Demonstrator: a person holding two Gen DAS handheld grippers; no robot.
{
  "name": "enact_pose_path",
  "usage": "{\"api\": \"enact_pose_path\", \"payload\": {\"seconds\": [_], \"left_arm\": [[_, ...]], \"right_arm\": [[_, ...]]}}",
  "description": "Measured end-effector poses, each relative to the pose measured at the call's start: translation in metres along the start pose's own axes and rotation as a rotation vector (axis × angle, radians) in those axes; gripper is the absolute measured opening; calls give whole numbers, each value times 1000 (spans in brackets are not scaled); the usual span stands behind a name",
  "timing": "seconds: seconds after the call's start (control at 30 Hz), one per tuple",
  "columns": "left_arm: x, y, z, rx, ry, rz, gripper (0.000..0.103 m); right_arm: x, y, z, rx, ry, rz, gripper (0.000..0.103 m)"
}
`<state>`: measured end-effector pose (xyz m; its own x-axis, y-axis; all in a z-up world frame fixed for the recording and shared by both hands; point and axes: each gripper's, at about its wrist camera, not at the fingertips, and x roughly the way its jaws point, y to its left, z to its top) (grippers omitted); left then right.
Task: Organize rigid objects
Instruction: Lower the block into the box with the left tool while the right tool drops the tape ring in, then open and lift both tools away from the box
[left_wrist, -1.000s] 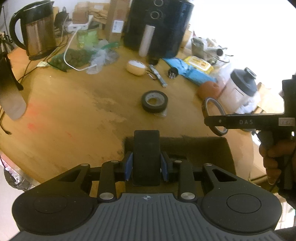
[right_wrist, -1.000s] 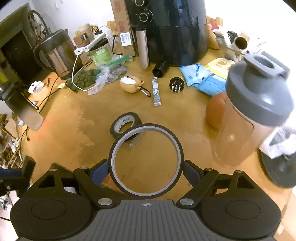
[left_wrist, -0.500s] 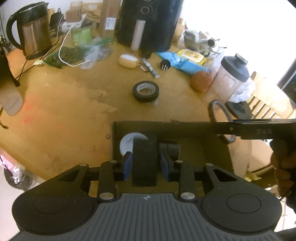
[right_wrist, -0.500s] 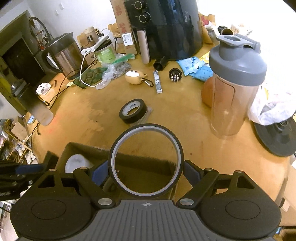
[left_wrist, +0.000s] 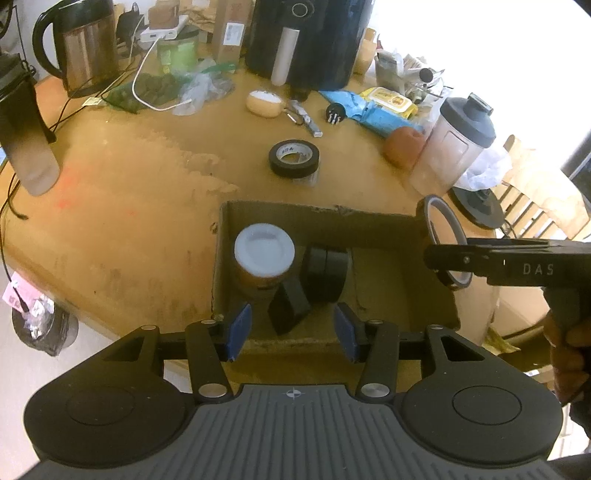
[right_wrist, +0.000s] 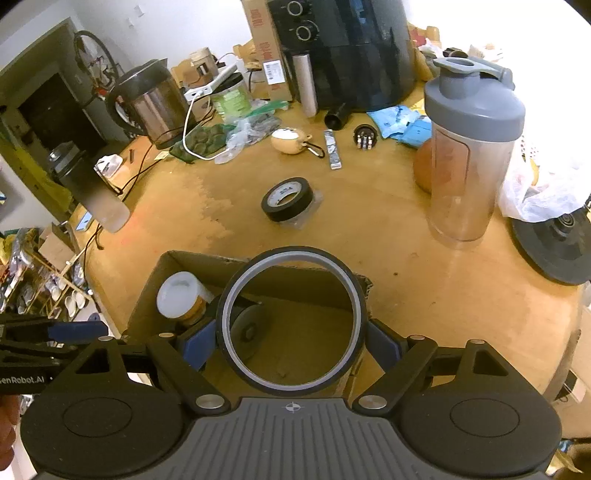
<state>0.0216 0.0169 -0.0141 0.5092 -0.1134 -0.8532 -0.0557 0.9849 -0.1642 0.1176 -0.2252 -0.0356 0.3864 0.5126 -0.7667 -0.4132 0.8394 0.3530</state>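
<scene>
An open cardboard box (left_wrist: 314, 216) sits at the table's near edge. It holds a white-lidded jar (left_wrist: 264, 254), a round black object (left_wrist: 325, 273) and a black block (left_wrist: 288, 310) lying tilted. My left gripper (left_wrist: 291, 328) is open and empty above the box's near side, just over the block. My right gripper (right_wrist: 291, 339) is shut on a black ring with a grey inner band (right_wrist: 291, 321), held above the box (right_wrist: 177, 266). The ring also shows in the left wrist view (left_wrist: 443, 240) over the box's right end.
A roll of black tape (left_wrist: 293, 157) lies beyond the box. A shaker bottle (right_wrist: 469, 147), an orange ball (left_wrist: 400, 146), a kettle (left_wrist: 79, 44), an air fryer (left_wrist: 306, 33), a dark bottle (left_wrist: 22, 125), packets and cables crowd the back and sides.
My left gripper has opened and let the black block drop into the box. My right gripper has carried the ring back over the box.
</scene>
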Motion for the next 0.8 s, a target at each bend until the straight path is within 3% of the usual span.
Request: {"api": "enact_pose_path", "payload": {"seconds": [0.27, 0.37, 0.8], "left_arm": [[-9, -4, -11, -38, -10, 22, 49], [-10, -6, -14, -50, -11, 31, 49], [-12, -25, -23, -102, -24, 38, 49]], "right_arm": [[-5, 10, 6, -53, -14, 55, 88], [1, 15, 5, -96, 1, 17, 103], [-3, -2, -19, -88, 59, 40, 103]]}}
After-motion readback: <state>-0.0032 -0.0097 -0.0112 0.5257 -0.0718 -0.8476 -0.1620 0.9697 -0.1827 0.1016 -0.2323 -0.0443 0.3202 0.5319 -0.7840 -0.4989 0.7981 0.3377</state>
